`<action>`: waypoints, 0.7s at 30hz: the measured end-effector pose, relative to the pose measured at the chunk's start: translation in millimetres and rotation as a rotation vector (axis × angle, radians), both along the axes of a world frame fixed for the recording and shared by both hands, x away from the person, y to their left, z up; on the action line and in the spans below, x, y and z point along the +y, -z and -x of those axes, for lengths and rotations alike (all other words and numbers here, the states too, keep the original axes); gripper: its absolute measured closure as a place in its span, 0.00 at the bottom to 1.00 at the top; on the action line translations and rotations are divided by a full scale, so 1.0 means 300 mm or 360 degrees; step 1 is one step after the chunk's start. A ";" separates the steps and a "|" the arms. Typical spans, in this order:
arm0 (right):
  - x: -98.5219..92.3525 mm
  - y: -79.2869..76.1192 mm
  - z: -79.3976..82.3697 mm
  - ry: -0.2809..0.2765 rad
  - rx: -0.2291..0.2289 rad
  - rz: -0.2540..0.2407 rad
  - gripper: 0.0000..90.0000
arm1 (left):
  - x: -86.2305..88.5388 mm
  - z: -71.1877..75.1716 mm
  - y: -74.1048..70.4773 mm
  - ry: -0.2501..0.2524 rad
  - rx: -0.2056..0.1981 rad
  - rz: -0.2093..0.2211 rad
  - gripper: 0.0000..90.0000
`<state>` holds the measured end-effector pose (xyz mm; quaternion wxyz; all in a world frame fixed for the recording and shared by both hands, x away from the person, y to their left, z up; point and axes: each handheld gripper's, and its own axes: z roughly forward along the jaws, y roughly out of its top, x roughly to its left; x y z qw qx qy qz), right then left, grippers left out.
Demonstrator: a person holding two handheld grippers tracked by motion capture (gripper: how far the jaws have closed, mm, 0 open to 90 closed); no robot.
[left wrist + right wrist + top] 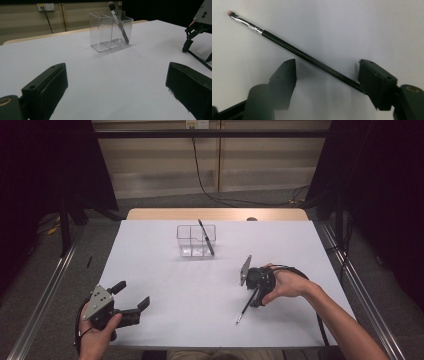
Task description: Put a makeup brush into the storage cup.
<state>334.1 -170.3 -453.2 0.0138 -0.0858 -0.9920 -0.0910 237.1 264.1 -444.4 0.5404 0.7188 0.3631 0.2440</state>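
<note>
A thin black brush (312, 60) with a silver ferrule lies flat on the white table (165, 270), its bristle tip toward the near edge in the high view. My right gripper (327, 72) points down over its handle, open, one jaw on each side; the handle's end runs under the right-hand jaw. The same brush (246, 307) sticks out below my right gripper (257, 294). My left gripper (134, 293) hovers open at the near left, nothing between its jaws. A clear divided holder (196, 240) stands at the table's far middle with a black brush (205, 237) leaning in it.
The left gripper view looks across bare table to the clear holder (111, 30), the leaning brush (118, 21) and the right gripper (197, 27) at far right. A wooden table edge (215, 214) lies behind. Metal rails (40, 300) flank the table.
</note>
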 end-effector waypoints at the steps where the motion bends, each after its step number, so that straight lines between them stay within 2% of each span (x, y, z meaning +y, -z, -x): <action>1: 0.000 -0.001 0.000 -0.0004 -0.0001 -0.0002 0.40 | 0.000 0.000 0.000 0.0001 0.0000 0.0000 0.05; 4: 0.000 -0.006 0.001 -0.0012 0.0003 0.0004 0.48 | 0.001 0.000 0.001 0.0002 0.0004 0.0004 0.05; 17: 0.006 -0.013 0.009 -0.0024 0.0014 0.0027 0.66 | 0.002 -0.002 0.000 0.0001 0.0000 0.0003 0.05; 21: 0.012 -0.016 0.009 -0.0048 0.0014 0.0045 0.78 | 0.003 -0.004 0.001 -0.0003 0.0001 0.0002 0.05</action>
